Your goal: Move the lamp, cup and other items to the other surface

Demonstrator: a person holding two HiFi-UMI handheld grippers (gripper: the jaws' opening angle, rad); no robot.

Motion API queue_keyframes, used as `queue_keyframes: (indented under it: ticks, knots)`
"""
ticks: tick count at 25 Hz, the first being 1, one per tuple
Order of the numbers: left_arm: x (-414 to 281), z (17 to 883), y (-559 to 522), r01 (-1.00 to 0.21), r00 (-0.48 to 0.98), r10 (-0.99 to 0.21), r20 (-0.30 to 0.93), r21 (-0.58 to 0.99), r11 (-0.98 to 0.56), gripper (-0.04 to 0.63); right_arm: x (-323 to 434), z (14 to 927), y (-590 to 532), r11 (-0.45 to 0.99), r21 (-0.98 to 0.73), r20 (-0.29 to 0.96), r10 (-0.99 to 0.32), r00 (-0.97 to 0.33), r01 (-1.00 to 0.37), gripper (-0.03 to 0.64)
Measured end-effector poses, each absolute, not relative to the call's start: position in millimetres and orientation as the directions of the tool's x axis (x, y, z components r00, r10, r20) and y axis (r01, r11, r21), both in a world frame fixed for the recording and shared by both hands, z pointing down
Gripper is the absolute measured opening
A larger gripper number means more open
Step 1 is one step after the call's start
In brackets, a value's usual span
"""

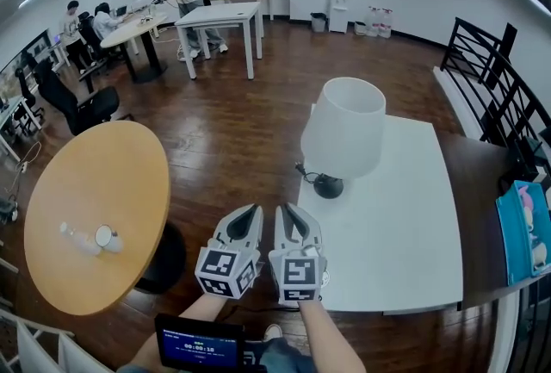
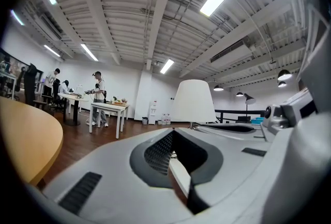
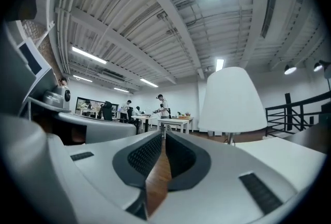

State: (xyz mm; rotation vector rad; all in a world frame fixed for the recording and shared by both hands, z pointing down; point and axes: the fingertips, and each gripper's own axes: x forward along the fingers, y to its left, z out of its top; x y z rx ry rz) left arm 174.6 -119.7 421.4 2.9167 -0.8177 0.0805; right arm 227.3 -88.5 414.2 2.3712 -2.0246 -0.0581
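The left gripper (image 1: 250,211) and the right gripper (image 1: 287,210) sit side by side at the lower middle of the head view, close together. In each gripper view the jaws are pressed together at the tips with nothing between them, so both are clenched and empty. They hover over the wooden floor (image 1: 232,130), with the right one at the left edge of the white counter (image 1: 405,233).

The lamp (image 1: 343,129) stands upright on that white counter, above and right of the gripper tips. Its dark base (image 1: 328,185) rests near the counter's left edge.

At the left of the frame, the round wooden counter (image 1: 103,182) carries a cup (image 1: 106,236) lying on its side. A small white item (image 1: 76,239) lies just beside it.

A black railing (image 1: 499,96) runs along the right edge.
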Motion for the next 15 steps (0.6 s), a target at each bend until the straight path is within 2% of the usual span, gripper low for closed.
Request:
queue_keyframes:
  ticks: [8, 9, 11, 15]
  knots:
    - [212.4, 424.2, -98.8, -0.457, 0.889, -0.45, 0.088, 0.085, -0.885, 0.015, 287.7, 421.4, -63.5, -0.3, 0.066, 0.009, -0.954, 0.301, -0.952, 0.04]
    - [217.9, 425.8, -97.0, -0.448, 0.893, -0.441, 0.091, 0.082, -0.89, 0.015, 295.1, 423.6, -62.2, -0.311, 0.063, 0.012, -0.95, 0.312, -0.948, 0.051]
    - [227.8, 429.2, -95.6, -0.435, 0.899, -0.428, 0.098, 0.076, -0.897, 0.015, 308.5, 429.2, -60.7, -0.33, 0.054, 0.023, -0.943, 0.331, -0.943, 0.144]
    - [243.3, 433.2, -98.8, -0.415, 0.907, -0.407, 0.102, 0.072, -0.907, 0.015, 328.1, 440.1, -65.4, -0.354, 0.045, 0.039, -0.934, 0.356, -0.934, 0.19]
